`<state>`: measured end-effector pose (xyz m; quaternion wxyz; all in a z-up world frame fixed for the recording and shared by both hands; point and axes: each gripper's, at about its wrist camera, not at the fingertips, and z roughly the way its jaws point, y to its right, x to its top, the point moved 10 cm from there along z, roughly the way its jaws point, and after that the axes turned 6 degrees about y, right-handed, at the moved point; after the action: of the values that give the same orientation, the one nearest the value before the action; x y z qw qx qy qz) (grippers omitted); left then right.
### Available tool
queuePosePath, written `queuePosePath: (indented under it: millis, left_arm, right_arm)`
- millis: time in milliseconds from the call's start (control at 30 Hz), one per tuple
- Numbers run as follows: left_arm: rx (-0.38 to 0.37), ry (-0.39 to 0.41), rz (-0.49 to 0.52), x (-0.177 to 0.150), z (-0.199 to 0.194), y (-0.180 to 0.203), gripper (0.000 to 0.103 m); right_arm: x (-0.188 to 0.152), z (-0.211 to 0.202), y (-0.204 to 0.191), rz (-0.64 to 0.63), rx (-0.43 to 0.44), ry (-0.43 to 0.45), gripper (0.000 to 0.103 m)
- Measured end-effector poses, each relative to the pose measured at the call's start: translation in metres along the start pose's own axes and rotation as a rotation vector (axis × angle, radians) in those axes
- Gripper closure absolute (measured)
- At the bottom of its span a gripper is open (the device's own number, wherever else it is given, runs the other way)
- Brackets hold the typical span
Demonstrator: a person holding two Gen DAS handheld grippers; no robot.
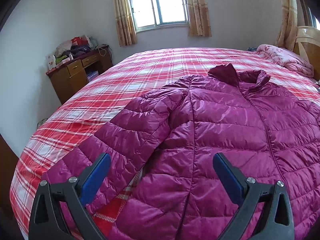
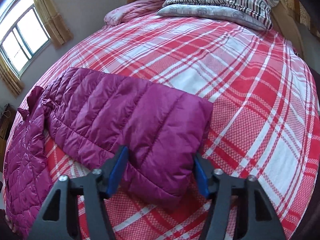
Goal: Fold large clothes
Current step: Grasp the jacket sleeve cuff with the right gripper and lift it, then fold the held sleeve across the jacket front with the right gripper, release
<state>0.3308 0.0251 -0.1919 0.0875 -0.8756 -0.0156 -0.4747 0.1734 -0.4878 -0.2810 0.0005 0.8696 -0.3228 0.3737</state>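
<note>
A magenta quilted jacket (image 1: 230, 124) lies spread front-up on the plaid bed (image 1: 140, 76). The right gripper (image 2: 160, 168) straddles the cuff of one sleeve (image 2: 152, 124), pads seemingly pinching it; the left gripper (image 1: 162, 172) hovers released above the other sleeve. Sleeve-folding appears under way; next, each sleeve must swing across the chest.

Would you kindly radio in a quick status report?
Left gripper open above jacket. Right gripper closing around sleeve cuff. Nothing obstructing on bed.
</note>
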Motion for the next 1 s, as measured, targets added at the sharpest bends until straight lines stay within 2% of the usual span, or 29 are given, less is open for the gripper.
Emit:
queuePosePath:
  millis: [33, 100, 300, 433, 533, 700, 867, 1000]
  left_arm:
    - [0.007, -0.013, 0.001, -0.001, 0.006, -0.001, 0.001]
    - [0.019, -0.03, 0.001, -0.002, 0.016, -0.005, 0.001]
    - [0.046, -0.036, -0.027, 0.004, 0.029, -0.024, 0.001]
    - [0.048, -0.055, -0.06, 0.003, 0.038, -0.039, 0.001]
    - [0.042, -0.07, -0.075, 0.001, 0.041, -0.043, 0.001]
    - [0.031, -0.065, -0.101, 0.003, 0.033, -0.05, 0.001]
    - [0.029, -0.039, -0.107, 0.009, 0.026, -0.056, 0.001]
    - [0.035, -0.032, -0.095, 0.012, 0.028, -0.061, 0.001]
  right_arm:
    - [0.002, -0.001, -0.003, -0.022, 0.015, 0.008, 0.077]
    - [0.011, -0.003, -0.001, -0.025, 0.013, 0.022, 0.082]
    - [0.069, -0.003, 0.021, -0.029, -0.084, 0.118, 0.085]
    - [0.105, -0.011, 0.001, -0.105, -0.116, 0.188, 0.085]
    - [0.129, -0.024, -0.03, -0.163, -0.099, 0.247, 0.085]
    - [0.152, -0.051, -0.106, -0.312, -0.045, 0.36, 0.085]
    - [0.153, -0.068, -0.181, -0.467, 0.016, 0.42, 0.086]
    - [0.141, -0.073, -0.232, -0.578, 0.069, 0.438, 0.086]
